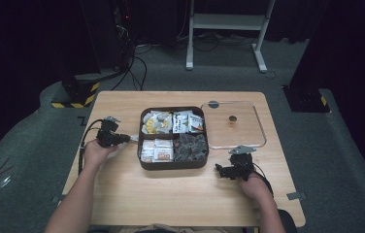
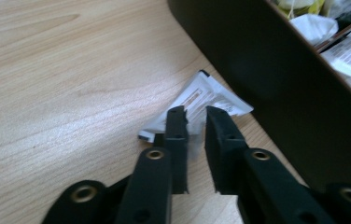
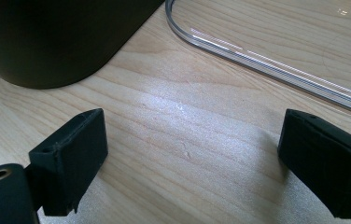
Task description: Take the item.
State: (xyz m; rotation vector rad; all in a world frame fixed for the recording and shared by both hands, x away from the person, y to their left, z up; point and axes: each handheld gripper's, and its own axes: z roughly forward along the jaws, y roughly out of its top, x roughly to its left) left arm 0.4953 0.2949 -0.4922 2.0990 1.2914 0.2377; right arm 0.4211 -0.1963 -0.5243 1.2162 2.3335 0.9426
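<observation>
Two grippers are on the wooden table, one at each side of a dark brown box with four compartments. The left gripper is just beside the left wall of this box. Its jaws stand close together with a narrow gap, and a small white sachet lies on the table between and ahead of their tips. The sachet is flat, with small print on it, and its far corner is touching or almost touching the foot of the box wall. Whether the pads press on the sachet I cannot tell; the near edge of the sachet seems to go into the gap between them. In the high view the left gripper points toward the box and the sachet shows as a pale spot at its tips.

The right gripper rests low over the table with its jaws spread wide, and nothing is between them, only bare wood. Ahead of it to the left is the rounded corner of the box, and ahead to the right is the curved edge of a transparent lid, which lies flat on the table just beside the box. In the high view the right gripper is near the front right corner of the box, well apart from the sachet.
</observation>
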